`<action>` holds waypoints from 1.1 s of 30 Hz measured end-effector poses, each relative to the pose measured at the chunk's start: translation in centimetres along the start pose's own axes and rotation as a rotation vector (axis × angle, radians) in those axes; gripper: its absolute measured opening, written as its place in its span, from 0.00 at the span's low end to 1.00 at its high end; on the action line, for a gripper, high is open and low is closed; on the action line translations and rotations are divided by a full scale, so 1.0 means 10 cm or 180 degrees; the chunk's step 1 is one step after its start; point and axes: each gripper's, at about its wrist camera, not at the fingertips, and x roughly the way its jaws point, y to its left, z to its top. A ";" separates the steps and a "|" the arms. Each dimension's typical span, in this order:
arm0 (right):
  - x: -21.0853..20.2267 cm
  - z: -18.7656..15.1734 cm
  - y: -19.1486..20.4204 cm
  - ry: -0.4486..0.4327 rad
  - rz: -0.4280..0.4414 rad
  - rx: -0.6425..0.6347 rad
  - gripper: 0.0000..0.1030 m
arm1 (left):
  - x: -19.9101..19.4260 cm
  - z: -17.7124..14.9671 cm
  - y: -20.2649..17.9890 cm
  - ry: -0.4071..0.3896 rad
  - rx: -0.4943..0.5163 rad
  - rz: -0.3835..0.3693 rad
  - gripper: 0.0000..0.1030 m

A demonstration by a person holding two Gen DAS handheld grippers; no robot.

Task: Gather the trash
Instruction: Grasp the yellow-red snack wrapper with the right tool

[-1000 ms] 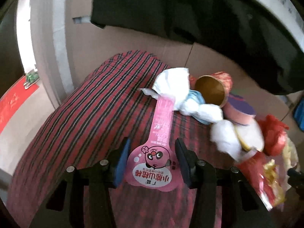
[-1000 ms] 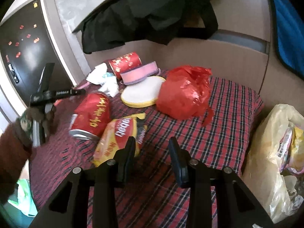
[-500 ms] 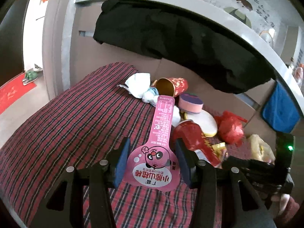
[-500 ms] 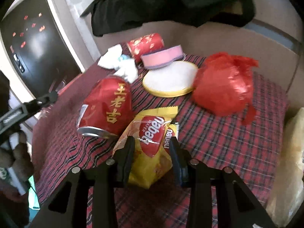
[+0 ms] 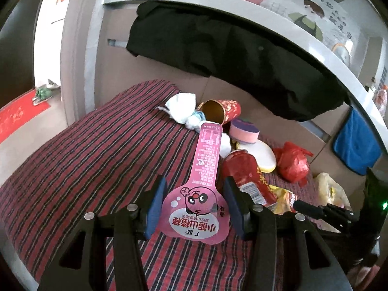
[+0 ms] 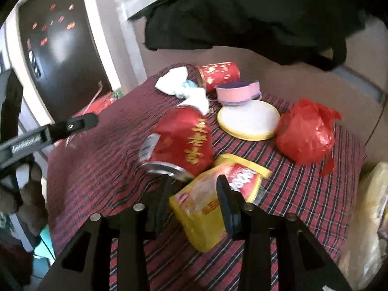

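My left gripper point(image 5: 195, 206) is shut on a long pink snack wrapper point(image 5: 201, 189) and holds it above the plaid red cloth point(image 5: 97, 160). My right gripper point(image 6: 192, 201) is open, its fingers on either side of a yellow and red snack bag point(image 6: 218, 194) lying on the cloth. A crushed red can point(image 6: 184, 140) lies just beyond it. Further back are white tissues point(image 6: 180, 84), a red paper cup point(image 6: 219, 74) on its side, a pink tub point(image 6: 237, 91), a round white lid point(image 6: 248, 118) and a red plastic bag point(image 6: 305, 131).
A yellowish plastic bag point(image 6: 368, 218) with wrappers sits at the cloth's right edge. A black garment point(image 5: 230, 48) hangs over the backrest. A blue cloth point(image 5: 355, 143) hangs at the right. The left gripper shows in the right wrist view point(image 6: 48, 133).
My left gripper lifted and pulled back with the pink wrapper. My right gripper moved forward and down until its fingers straddle the yellow snack bag.
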 end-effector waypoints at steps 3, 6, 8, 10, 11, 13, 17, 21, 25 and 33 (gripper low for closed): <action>0.11 -0.03 -0.02 0.0056 -0.0272 -0.0002 0.37 | -0.03 -0.05 0.01 -0.0032 -0.0045 0.0008 0.48; 0.22 -0.06 -0.12 0.0133 -0.0262 0.0122 0.38 | -0.04 -0.09 0.00 -0.0028 -0.0072 -0.0014 0.48; 0.27 -0.07 -0.17 0.0178 -0.0251 0.0174 0.50 | -0.04 -0.12 -0.01 -0.0001 -0.0089 -0.0054 0.48; 0.33 -0.07 -0.25 0.0287 -0.0240 0.0260 0.59 | -0.04 -0.14 -0.04 0.0017 -0.0090 -0.0089 0.48; 0.34 -0.07 -0.30 0.0332 -0.0178 0.0355 0.61 | -0.04 -0.15 -0.06 0.0019 -0.0087 -0.0106 0.48; 0.36 -0.09 -0.41 0.0385 0.0004 0.0561 0.61 | -0.06 -0.16 -0.09 0.0017 -0.0083 -0.0127 0.48; 0.33 -0.13 -0.34 0.0379 0.0065 0.0446 0.61 | -0.09 -0.15 -0.13 0.0006 -0.0100 -0.0151 0.48; 0.24 -0.13 -0.29 0.0228 0.0159 0.0370 0.29 | -0.16 -0.13 -0.16 -0.0035 -0.0095 -0.0136 0.48; -0.08 -0.06 -0.32 -0.0079 0.0094 0.0303 0.06 | -0.26 -0.13 -0.29 -0.0121 -0.0030 -0.0110 0.48; -0.74 0.04 -0.53 -0.0515 0.0017 0.0321 0.06 | -0.43 -0.07 -0.86 -0.0357 0.0174 -0.0211 0.48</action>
